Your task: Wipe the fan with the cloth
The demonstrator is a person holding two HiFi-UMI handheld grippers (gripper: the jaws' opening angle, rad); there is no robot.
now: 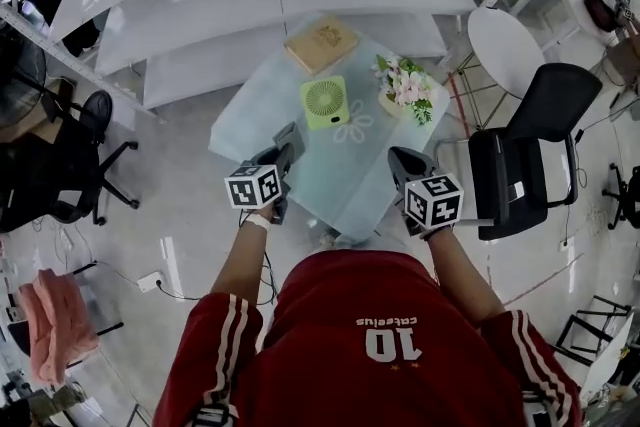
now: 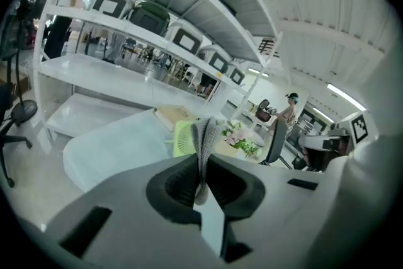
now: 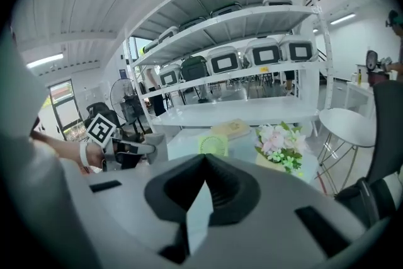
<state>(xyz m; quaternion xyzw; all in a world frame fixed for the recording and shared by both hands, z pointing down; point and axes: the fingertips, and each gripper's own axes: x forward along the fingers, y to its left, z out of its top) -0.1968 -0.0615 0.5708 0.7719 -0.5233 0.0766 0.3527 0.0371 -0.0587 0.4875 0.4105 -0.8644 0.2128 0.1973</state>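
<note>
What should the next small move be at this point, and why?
Probably carry the left gripper forward and down toward the fan. Its jaws are shut on the cloth, while the fan sits on the table with nothing touching it, ahead of both grippers. The right gripper is shut and empty, so it seems to have no part yet.

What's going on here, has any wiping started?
Not yet. A person in a red jersey stands at the pale glass table, a gripper in each hand. The left gripper is shut on a strip of grey ribbed cloth. The right gripper is shut with nothing in it. Both are held near the table's near edge, short of the small lime-green square fan, which sits mid-table between a tan flat box and a bunch of pink flowers.
</note>
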